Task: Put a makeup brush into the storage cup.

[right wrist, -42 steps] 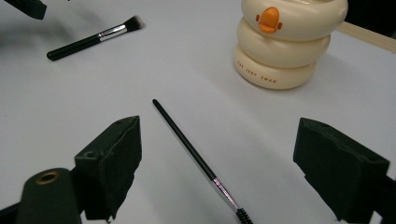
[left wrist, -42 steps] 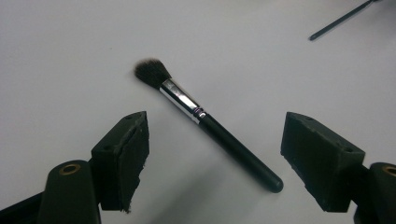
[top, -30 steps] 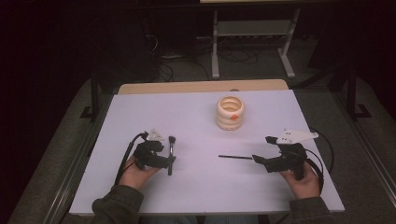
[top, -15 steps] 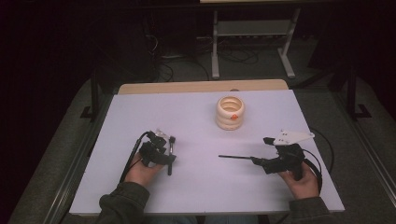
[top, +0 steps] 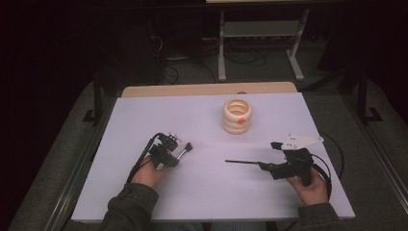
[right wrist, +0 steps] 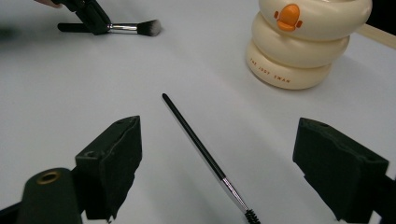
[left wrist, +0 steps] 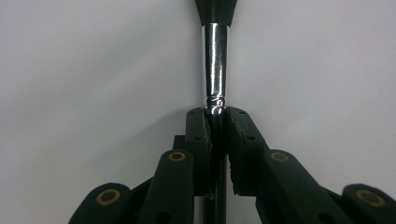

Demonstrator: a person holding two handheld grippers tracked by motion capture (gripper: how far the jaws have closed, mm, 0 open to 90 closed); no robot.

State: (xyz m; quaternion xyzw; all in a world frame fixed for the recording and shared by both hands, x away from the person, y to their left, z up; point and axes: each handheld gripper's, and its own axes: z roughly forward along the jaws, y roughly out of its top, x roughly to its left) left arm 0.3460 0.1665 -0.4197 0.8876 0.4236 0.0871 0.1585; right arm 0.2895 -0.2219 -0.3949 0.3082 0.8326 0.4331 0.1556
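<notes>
A: Where's the makeup brush (right wrist: 126, 28)?
B: Clamped by its handle in the left hand-held gripper (left wrist: 216, 122), low over the surface (top: 202, 120).
A: And the right hand-held gripper (right wrist: 217, 163)?
B: Wide apart, empty, straddling the thin spoolie wand (right wrist: 201, 149) lying near the cream duck holder (right wrist: 303, 42)

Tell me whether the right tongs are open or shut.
Open. In the right gripper view the right tongs have their jaws spread wide, and the thin black wand lies on the table between them, touched by neither.

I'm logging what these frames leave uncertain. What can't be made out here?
- Brush: left gripper view's top edge cuts off its bristles.
- Holder: right gripper view's top edge crops its opening; contents unseen.
- Thin wand: too small in the high view to tell whether it lies on the table.
</notes>
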